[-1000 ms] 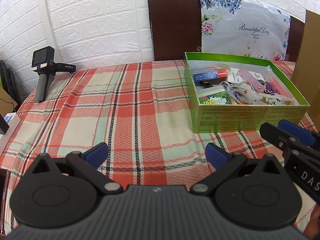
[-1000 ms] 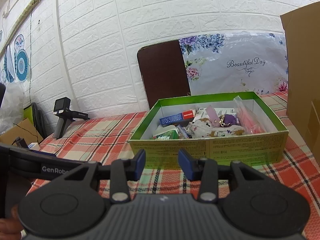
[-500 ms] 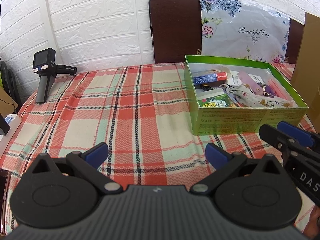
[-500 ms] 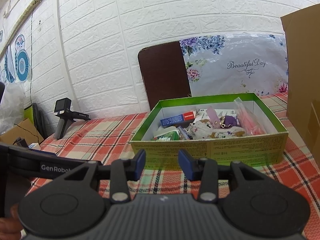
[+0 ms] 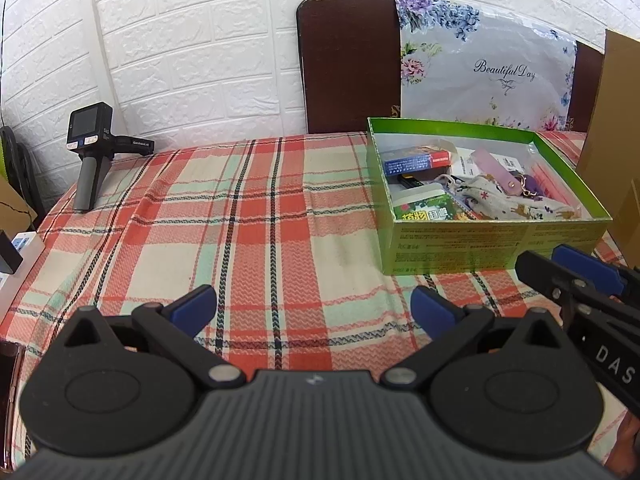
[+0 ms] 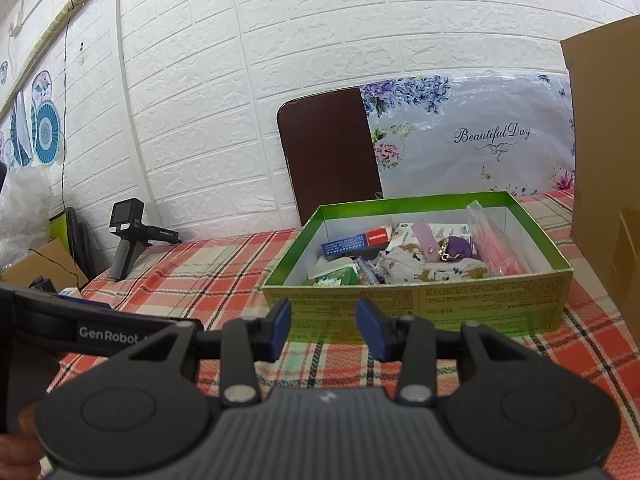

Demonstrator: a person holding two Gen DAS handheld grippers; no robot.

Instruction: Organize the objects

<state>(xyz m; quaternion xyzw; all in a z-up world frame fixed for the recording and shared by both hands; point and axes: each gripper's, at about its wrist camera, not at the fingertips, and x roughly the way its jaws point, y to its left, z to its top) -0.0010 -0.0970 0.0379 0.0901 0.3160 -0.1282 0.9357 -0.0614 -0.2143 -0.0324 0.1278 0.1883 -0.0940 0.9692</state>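
1. Green box [image 6: 416,308] sits on the plaid-covered worktop [image 5: 248,232], straight ahead of the right claw [image 6: 323,330] and close to it. From the left claw [image 5: 314,306] the same green box [image 5: 492,244] lies ahead and off to the right, farther away. Right claw is the nearer one.
2. Box long axis runs left-right across the right claw's line of sight; its near long wall faces that claw square on.
3. Right claw: blades apart with a narrow gap, nothing between them. Left claw: blades wide apart, nothing held. Both hang low over the cloth.
4. Box contents, all lying inside: blue-and-red carton [image 6: 356,242] at back left, green packet [image 6: 334,274] at front left, floral fabric pouch [image 6: 432,268] in the middle, pink tag with purple keychain [image 6: 440,246] on top of it, pink plastic bag [image 6: 496,244] leaning on the right wall. Jumbled, overlapping.
5. No loose small item shows on the cloth outside the box.
6. Judgement: things in the box and claws empty fits either sorting finished into the box, or items about to be taken out of it. Can't tell which.
7. Off-task: spare handheld device [image 5: 92,152] stands at the far left corner, cardboard box [image 6: 604,168] just right of the green box.
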